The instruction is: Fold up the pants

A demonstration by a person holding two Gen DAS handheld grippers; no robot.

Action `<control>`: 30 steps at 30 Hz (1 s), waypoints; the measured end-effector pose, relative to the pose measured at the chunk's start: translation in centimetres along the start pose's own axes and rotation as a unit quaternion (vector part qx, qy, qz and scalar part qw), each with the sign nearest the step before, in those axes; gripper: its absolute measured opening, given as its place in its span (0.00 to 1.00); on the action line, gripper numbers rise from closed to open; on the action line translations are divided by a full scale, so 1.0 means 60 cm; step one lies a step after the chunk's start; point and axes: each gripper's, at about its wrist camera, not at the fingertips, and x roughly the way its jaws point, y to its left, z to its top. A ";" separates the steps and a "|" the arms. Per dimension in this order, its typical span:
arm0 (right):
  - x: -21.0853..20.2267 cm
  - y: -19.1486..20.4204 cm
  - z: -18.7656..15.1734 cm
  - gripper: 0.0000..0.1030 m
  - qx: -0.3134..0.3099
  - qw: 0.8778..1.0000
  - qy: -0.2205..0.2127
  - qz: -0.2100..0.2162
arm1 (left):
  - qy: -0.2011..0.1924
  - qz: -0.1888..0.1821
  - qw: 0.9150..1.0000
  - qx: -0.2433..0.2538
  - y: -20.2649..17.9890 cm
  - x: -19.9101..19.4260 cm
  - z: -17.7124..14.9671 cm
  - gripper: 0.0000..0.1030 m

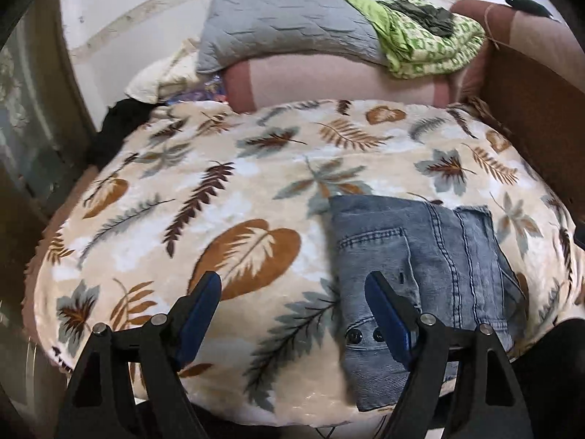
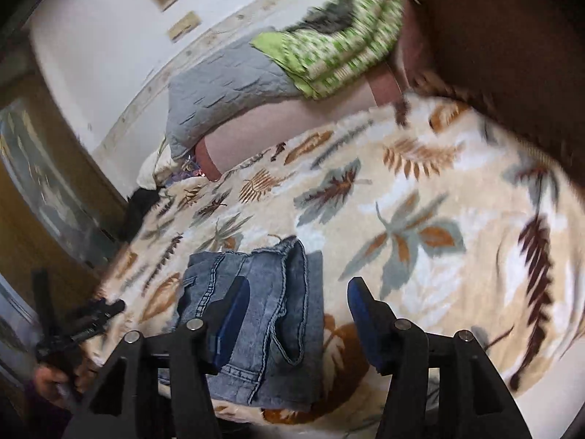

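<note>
Left wrist view: the left gripper (image 1: pixel 294 294) hangs with jaws spread wide, grasping nothing, over the leaf-print blanket (image 1: pixel 219 197); the folded jeans (image 1: pixel 420 256) lie near its front edge (buttons showing).

Right wrist view: the right gripper (image 2: pixel 296 303) is likewise released above the jeans (image 2: pixel 256 311).

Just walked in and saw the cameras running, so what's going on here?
A person with tongs in each hand is folding jeans on a leaf-print blanket. The jeans already lie in a compact folded bundle. Both the left tongs and the right tongs are open above the bundle and grip nothing. Bedding is piled at the far end.
</note>
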 end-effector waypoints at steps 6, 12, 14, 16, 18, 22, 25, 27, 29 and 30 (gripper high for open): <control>-0.011 0.058 -0.004 0.62 -0.040 0.999 -0.020 0.014 | -0.032 0.006 0.999 -0.007 0.000 -0.038 0.011 0.79; -0.009 0.078 -0.010 0.62 -0.052 0.998 -0.018 0.027 | -0.052 0.019 0.998 -0.004 -0.003 -0.063 0.015 0.79; -0.007 0.083 -0.014 0.63 -0.059 0.998 -0.015 0.024 | -0.055 0.022 0.998 -0.004 -0.006 -0.067 0.016 0.79; -0.006 0.086 -0.019 0.63 -0.065 0.998 -0.012 0.023 | -0.059 0.024 0.998 0.000 -0.009 -0.071 0.015 0.79; -0.006 0.085 -0.023 0.63 -0.065 0.998 -0.008 0.024 | -0.059 0.028 0.998 0.006 -0.013 -0.074 0.016 0.80; -0.004 0.085 -0.029 0.63 -0.068 0.997 -0.002 0.024 | -0.057 0.030 0.998 0.009 -0.023 -0.077 0.013 0.80; -0.002 0.085 -0.031 0.63 -0.072 0.997 0.000 0.023 | -0.053 0.032 0.998 0.013 -0.027 -0.076 0.011 0.80; -0.002 0.084 -0.033 0.63 -0.072 0.997 0.000 0.024 | -0.051 0.034 0.998 0.017 -0.028 -0.074 0.009 0.80; -0.001 0.083 -0.035 0.63 -0.071 0.997 0.000 0.022 | -0.045 0.033 0.998 0.020 -0.029 -0.071 0.007 0.80; -0.001 0.080 -0.037 0.63 -0.070 0.997 0.001 0.021 | -0.042 0.032 0.998 0.021 -0.029 -0.068 0.006 0.80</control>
